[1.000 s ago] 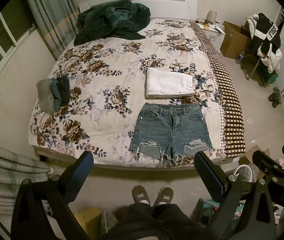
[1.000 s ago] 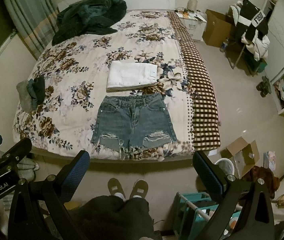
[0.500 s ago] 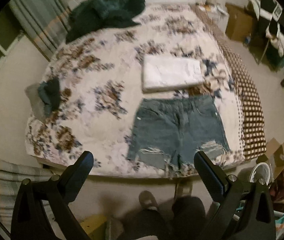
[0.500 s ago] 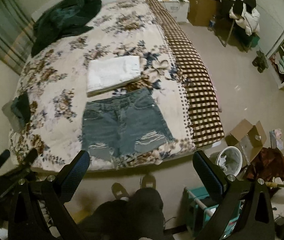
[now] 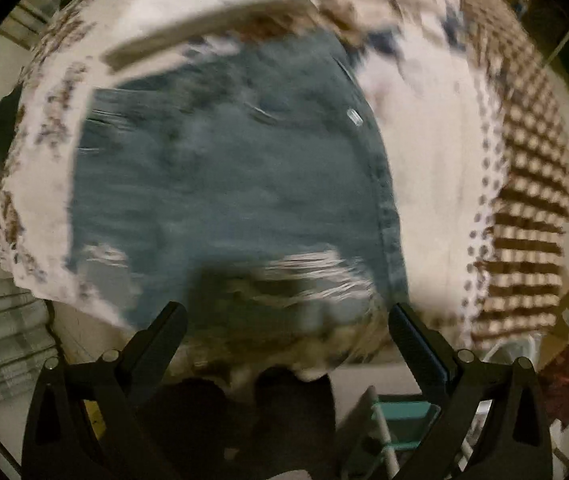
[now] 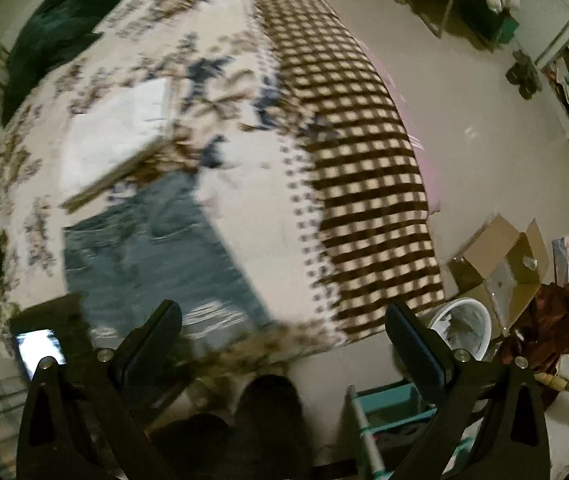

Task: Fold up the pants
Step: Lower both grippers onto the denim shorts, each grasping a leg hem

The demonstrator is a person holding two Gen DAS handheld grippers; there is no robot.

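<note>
Blue denim shorts (image 5: 228, 176) with frayed hems lie flat on the floral bedspread (image 5: 420, 168) near the bed's foot edge. They also show in the right wrist view (image 6: 156, 256). My left gripper (image 5: 284, 332) is open and empty, just above the shorts' frayed hem. My right gripper (image 6: 284, 328) is open and empty, over the bed's foot edge to the right of the shorts. Both views are motion-blurred.
A folded white garment (image 6: 120, 140) lies just beyond the shorts. A dark green coat (image 6: 56, 32) sits at the bed's head. A brown checked blanket (image 6: 368, 184) covers the bed's right side. On the floor stand a cardboard box (image 6: 504, 264), a white bin (image 6: 464, 324) and a teal rack (image 6: 392, 404).
Both grippers have moved forward and down towards the bed. The shorts now fill the left wrist view. The right wrist view has swung to the right. Both grippers stay open.
</note>
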